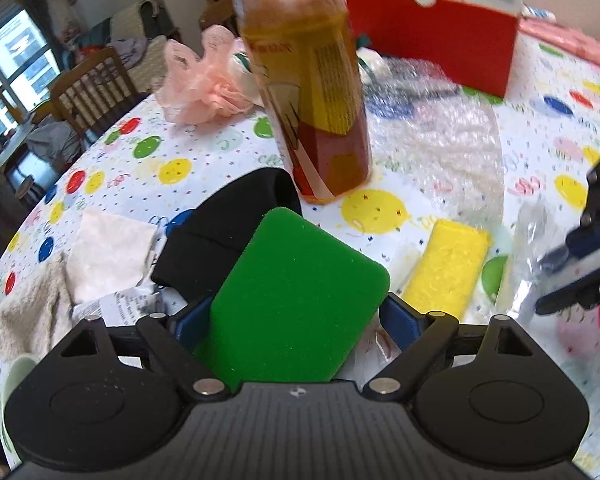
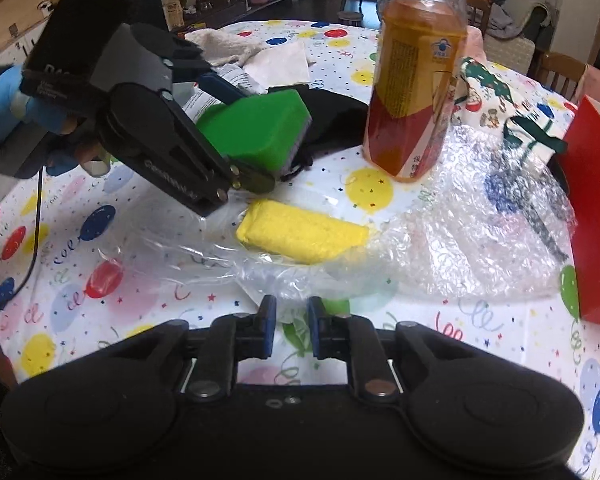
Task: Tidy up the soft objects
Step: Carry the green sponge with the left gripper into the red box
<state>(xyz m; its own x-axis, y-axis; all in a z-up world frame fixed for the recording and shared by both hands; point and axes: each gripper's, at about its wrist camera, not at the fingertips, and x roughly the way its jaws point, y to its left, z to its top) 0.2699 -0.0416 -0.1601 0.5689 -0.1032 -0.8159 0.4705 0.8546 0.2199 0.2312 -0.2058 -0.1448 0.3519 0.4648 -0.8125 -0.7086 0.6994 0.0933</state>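
Note:
A green sponge (image 1: 296, 304) sits between the blue pads of my left gripper (image 1: 294, 312), which is shut on it and holds it above the balloon-print tablecloth (image 1: 204, 152). The right wrist view shows that same gripper (image 2: 252, 136) tilted down with the green sponge (image 2: 256, 132) in it. A yellow sponge (image 1: 446, 268) (image 2: 300, 234) lies flat on a clear plastic wrapper (image 2: 204, 256). My right gripper (image 2: 292, 308) is at the wrapper's near edge, shut on the film. From the left wrist view, the film (image 1: 534, 240) rises to the right gripper (image 1: 560, 256).
A tall bottle of amber drink (image 1: 312, 80) (image 2: 416, 80) stands behind the sponges. Bubble wrap (image 2: 480, 240) and a red box (image 1: 432, 36) lie to the right. A black cloth (image 1: 228, 216), a white cloth (image 1: 108, 252), a beige towel (image 1: 24, 316) and a pink mesh pouf (image 1: 204, 84) lie left.

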